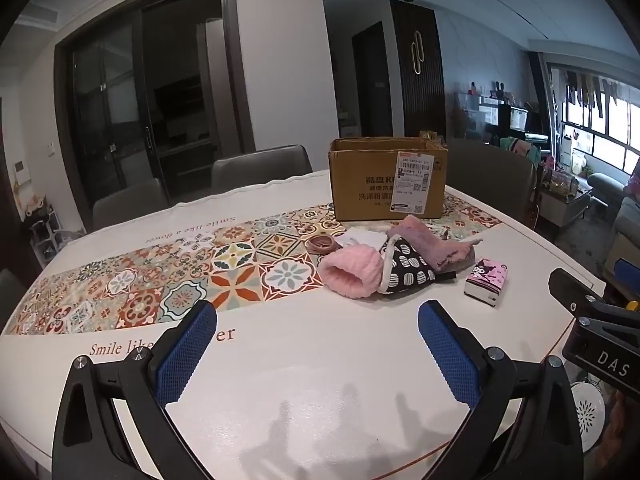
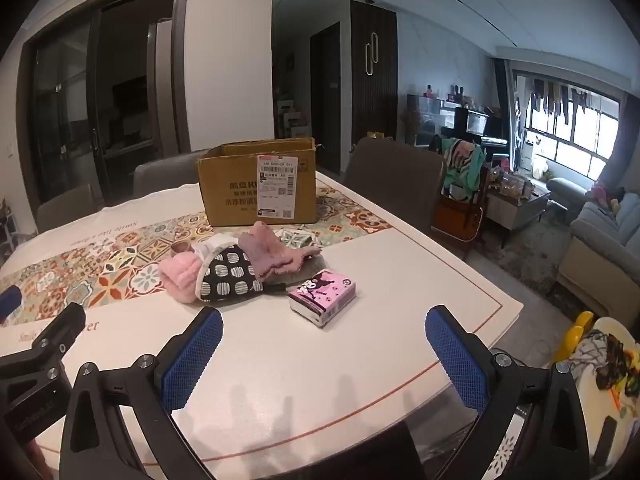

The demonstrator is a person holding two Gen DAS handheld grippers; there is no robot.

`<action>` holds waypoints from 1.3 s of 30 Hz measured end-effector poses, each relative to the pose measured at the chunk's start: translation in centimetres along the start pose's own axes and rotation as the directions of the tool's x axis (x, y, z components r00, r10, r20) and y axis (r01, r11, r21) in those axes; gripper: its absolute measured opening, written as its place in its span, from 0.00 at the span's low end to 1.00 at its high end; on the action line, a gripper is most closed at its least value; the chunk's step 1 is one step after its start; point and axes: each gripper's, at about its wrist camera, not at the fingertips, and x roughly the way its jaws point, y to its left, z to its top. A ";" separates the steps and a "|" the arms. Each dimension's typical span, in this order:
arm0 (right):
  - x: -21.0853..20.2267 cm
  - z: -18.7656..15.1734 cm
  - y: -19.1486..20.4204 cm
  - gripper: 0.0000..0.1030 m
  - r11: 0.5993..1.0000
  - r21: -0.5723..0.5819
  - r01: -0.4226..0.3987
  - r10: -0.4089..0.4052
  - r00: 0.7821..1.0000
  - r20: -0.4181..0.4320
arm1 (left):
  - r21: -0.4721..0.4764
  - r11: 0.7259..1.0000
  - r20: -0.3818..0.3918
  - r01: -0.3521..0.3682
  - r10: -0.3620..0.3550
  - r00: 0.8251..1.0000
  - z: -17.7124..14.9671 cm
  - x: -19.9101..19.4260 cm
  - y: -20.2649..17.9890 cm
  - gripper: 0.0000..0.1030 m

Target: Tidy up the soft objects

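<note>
A: Left wrist view first. Left gripper (image 1: 312,354) over bare white table (image 1: 320,380), jaws wide apart, nothing between the blue pads (image 1: 184,352). Soft stuff?

B: All in one heap just in front of the box (image 1: 388,178). Pink fluffy piece (image 1: 352,276) on the heap's left, black-and-white pouch (image 1: 408,270) touching it on the right, mauve fuzzy cloth (image 1: 432,242) draped behind and over the pouch. Something white (image 1: 362,237) under them, can't tell what. Small pinkish ring (image 1: 320,244) at the box's front left corner, beside the heap.

A: Tissue pack?

B: Pink tissue pack (image 1: 486,280) right of the heap, near the box's front right, apart from the cloth. Box open on top, standing on the patterned runner (image 1: 160,280). Right gripper (image 1: 592,312) only partly in frame at the right edge.

A: Right wrist view.

B: Right gripper (image 2: 324,354) also jaws apart, empty, low over the table (image 2: 400,280). Box (image 2: 258,182) straight ahead, same heap in front of it: pink piece (image 2: 180,280), pouch (image 2: 228,278), mauve cloth (image 2: 276,252). Tissue pack (image 2: 322,296) nearest the gripper, in front of the box, just right of the pouch. Left gripper (image 2: 44,336) pokes in at the left edge. Chair (image 2: 394,184) right of the box.
</note>
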 end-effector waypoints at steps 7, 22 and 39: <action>-0.1 0.0 -0.1 1.00 1.000 0.000 0.001 -0.001 1.000 -0.002 | -0.004 1.000 -0.012 0.009 -0.009 1.000 -0.1 -0.4 0.1 1.00; 0.1 -0.2 -0.3 1.00 1.000 0.004 0.004 -0.004 1.000 -0.006 | 0.001 1.000 -0.012 0.015 -0.015 1.000 -0.3 -0.6 -0.2 1.00; 0.0 -0.2 -0.3 1.00 1.000 0.006 0.004 -0.004 1.000 -0.005 | 0.004 1.000 -0.018 0.021 -0.021 1.000 -0.4 -0.4 -0.5 1.00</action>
